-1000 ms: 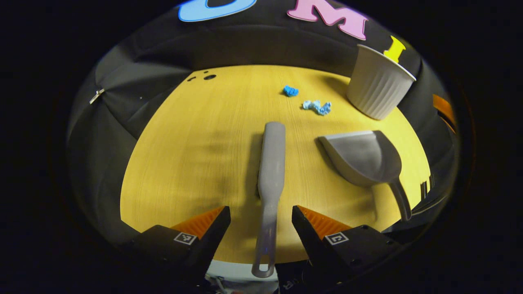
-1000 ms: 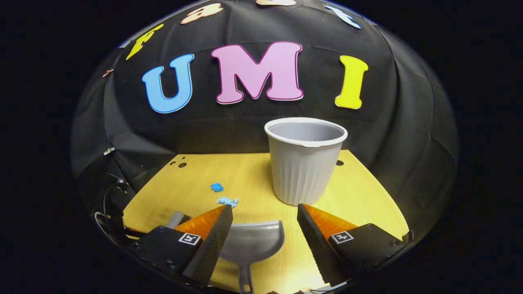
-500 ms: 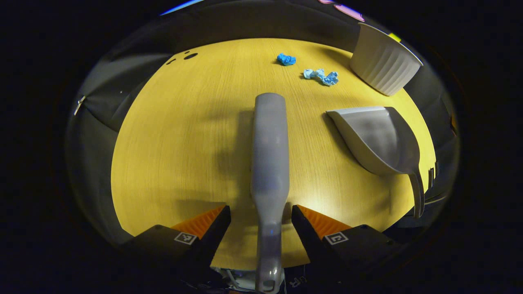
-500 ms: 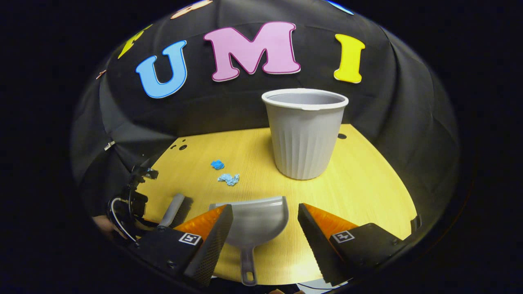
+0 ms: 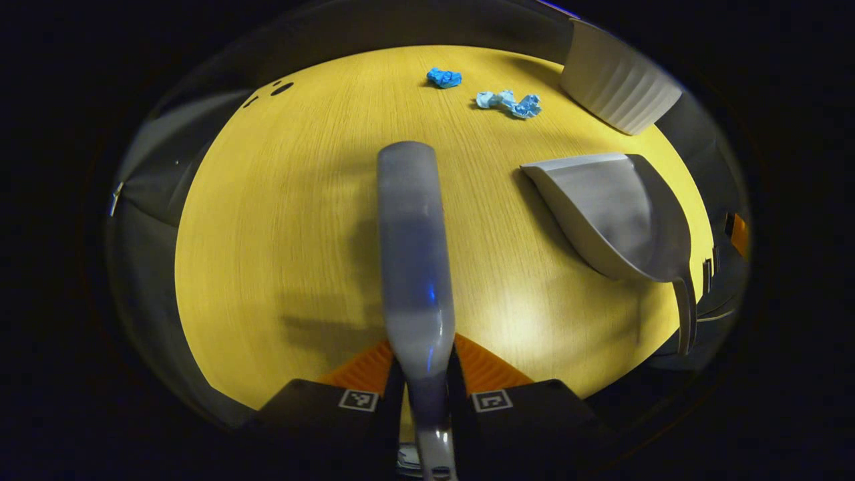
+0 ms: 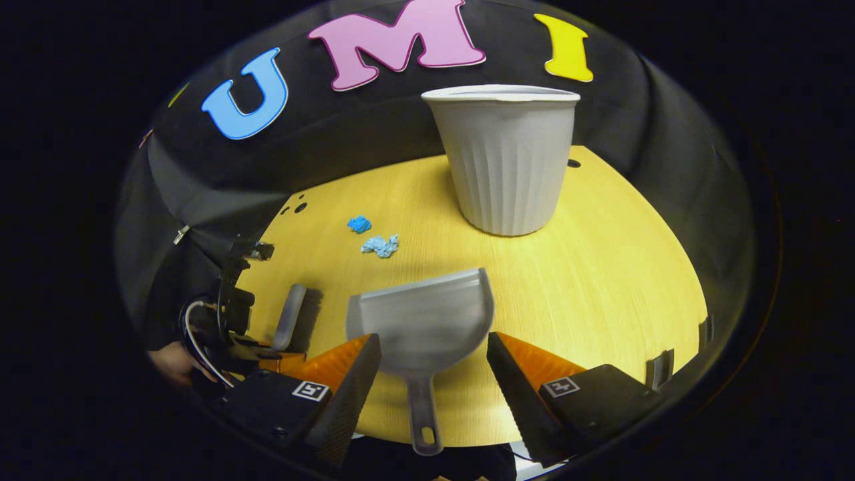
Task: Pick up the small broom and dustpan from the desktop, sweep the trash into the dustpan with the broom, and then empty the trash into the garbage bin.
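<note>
smooth grey plastic dustpan (image 6: 422,324), ribbed plastic bin (image 6: 507,167), wood-grain desktop (image 6: 601,280)

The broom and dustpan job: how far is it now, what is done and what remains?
Just started. The left gripper is shut on the broom handle. The right gripper is open around the dustpan handle, not gripping. The dustpan lies on the desktop. The blue trash is unswept, apart from the garbage bin. Sweeping and emptying remain.
</note>
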`<action>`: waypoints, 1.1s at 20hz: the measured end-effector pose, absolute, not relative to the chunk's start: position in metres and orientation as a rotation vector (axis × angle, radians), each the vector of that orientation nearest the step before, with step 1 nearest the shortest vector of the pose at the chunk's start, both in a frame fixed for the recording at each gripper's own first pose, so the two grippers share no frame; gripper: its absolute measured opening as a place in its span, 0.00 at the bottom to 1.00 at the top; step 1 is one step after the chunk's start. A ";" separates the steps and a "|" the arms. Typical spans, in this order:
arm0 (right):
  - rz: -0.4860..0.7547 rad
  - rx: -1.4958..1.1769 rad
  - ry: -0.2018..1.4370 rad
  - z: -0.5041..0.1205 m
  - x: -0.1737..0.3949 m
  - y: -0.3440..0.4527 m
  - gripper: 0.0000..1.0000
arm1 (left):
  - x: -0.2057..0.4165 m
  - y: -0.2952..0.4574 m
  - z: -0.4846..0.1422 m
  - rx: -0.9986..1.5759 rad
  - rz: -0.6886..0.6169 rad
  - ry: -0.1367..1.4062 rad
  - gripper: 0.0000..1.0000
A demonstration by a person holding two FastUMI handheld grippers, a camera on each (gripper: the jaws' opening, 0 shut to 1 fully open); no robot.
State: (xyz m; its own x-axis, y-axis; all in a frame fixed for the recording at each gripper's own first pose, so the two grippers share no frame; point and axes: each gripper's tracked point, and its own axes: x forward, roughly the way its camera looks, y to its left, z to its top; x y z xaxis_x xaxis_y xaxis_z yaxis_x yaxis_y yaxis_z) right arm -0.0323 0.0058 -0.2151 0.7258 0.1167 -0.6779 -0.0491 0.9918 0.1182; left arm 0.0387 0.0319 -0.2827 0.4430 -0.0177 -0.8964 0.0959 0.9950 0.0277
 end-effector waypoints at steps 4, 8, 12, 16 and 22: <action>0.100 0.081 0.803 -0.227 -0.041 0.013 0.99 | 0.040 0.032 -0.283 0.056 -0.120 1.063 0.28; 0.070 0.102 0.856 -0.237 -0.052 0.015 0.99 | 0.028 0.041 -0.281 -0.016 -0.143 1.036 0.23; 0.047 0.124 0.908 -0.250 -0.064 0.018 0.99 | 0.024 0.058 -0.260 -0.016 -0.154 0.942 0.29; 0.036 0.098 0.961 -0.273 -0.067 0.020 0.99 | 0.024 0.066 -0.237 -0.014 -0.168 0.867 0.25; 0.042 -0.016 0.994 -0.306 -0.062 0.010 0.99 | 0.026 0.075 -0.212 -0.008 -0.159 0.817 0.25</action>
State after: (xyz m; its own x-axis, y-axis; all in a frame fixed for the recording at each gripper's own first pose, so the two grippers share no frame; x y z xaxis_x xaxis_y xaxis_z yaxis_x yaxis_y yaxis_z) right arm -0.0623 0.0099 -0.3059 0.5444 0.0283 -0.8383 -0.0427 0.9991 0.0060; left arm 0.0261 0.0752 -0.2123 0.6731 -0.1442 -0.7254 0.1377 0.9881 -0.0686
